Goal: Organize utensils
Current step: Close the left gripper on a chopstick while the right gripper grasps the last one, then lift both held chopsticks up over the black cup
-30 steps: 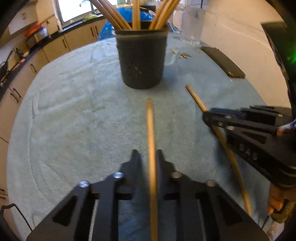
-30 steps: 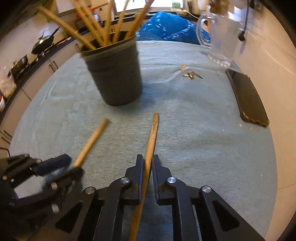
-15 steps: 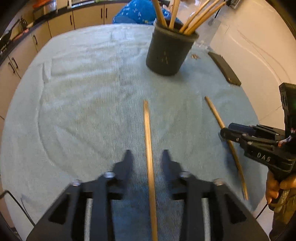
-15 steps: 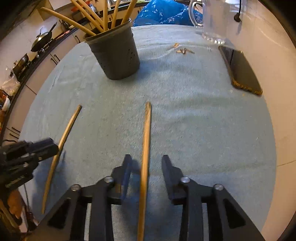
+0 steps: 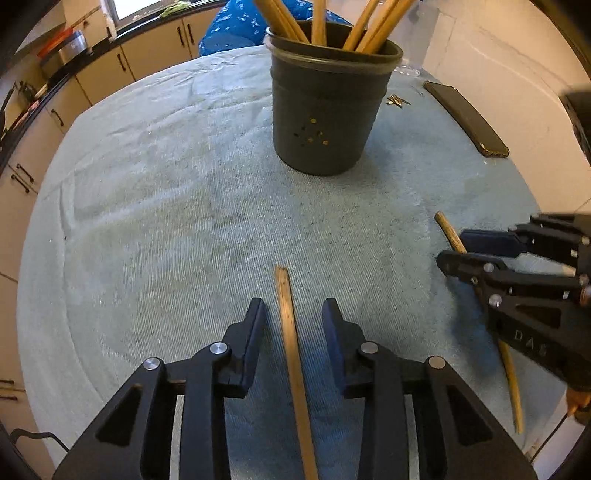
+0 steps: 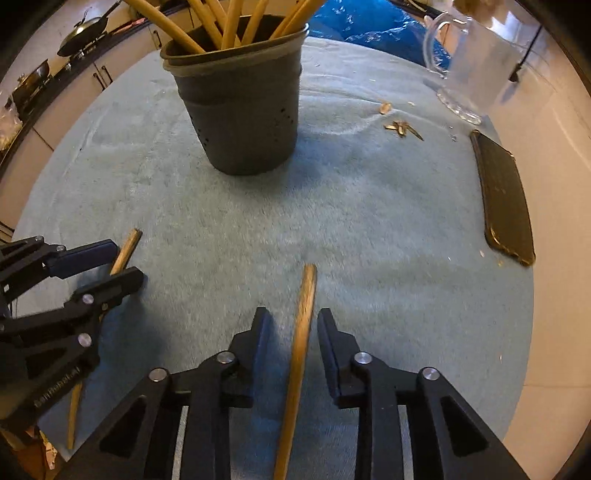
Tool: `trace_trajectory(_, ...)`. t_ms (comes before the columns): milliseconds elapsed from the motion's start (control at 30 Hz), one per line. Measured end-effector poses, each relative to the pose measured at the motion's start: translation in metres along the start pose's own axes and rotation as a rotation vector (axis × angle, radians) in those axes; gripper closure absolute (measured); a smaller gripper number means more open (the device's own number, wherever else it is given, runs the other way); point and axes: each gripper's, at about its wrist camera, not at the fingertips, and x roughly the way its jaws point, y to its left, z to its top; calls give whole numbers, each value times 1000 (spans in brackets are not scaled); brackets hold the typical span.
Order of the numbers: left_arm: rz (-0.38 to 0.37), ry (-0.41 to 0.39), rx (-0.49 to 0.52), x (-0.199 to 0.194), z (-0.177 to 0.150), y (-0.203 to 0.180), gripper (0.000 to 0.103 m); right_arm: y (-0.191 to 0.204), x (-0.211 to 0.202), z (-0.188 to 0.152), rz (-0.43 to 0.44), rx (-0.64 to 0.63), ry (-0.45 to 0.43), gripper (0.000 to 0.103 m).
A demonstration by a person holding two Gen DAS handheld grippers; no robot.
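Closest to me, my left gripper straddles a flat wooden stick that lies on the pale cloth. Its jaws are closing, with clear gaps on both sides, so the pads are not yet on the wood. My right gripper does the same over a rounder wooden stick: closing, not yet pressing, though this stick sits nearer my right-hand pad than the left.

To do this well, I judge I should centre each stick between the pads before they meet, so neither one rolls or skids across the cloth. I would shift the right gripper slightly to even out the gaps. Both sticks are thin and lie flat, so the fingertips need to stay low on the cloth, or they will close above the wood.

Farther off stands the dark holder, already full of splayed sticks. I expect to need a firm, square grip to thread each stick into the remaining gaps.
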Motion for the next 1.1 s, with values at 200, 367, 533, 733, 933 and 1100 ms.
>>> trace_trajectory(200, -13, -22, 14, 4, 5, -3, 72, -4, 4, 15, 41, 1, -14, 95)
trace_trajectory(367, -82, -24, -94, -3, -1, 15, 96, -12, 3, 4, 92, 47, -134, 96)
trace_trajectory(533, -62, -165, -108, -49, -15, 20, 96, -20, -23, -15, 136, 118, -237, 96)
trace_trajectory(733, -84, -319, -123, -111, -33, 21, 96, -19, -82, -32, 137, 147, -422, 96)
trace_trajectory(933, -60, -454, -128, -155, -47, 11, 96, -16, -136, -60, 134, 162, -582, 96)
trace_trajectory(1100, -17, -532, -121, -179, -66, 4, 96, -7, -166, -85, 145, 168, -666, 96)
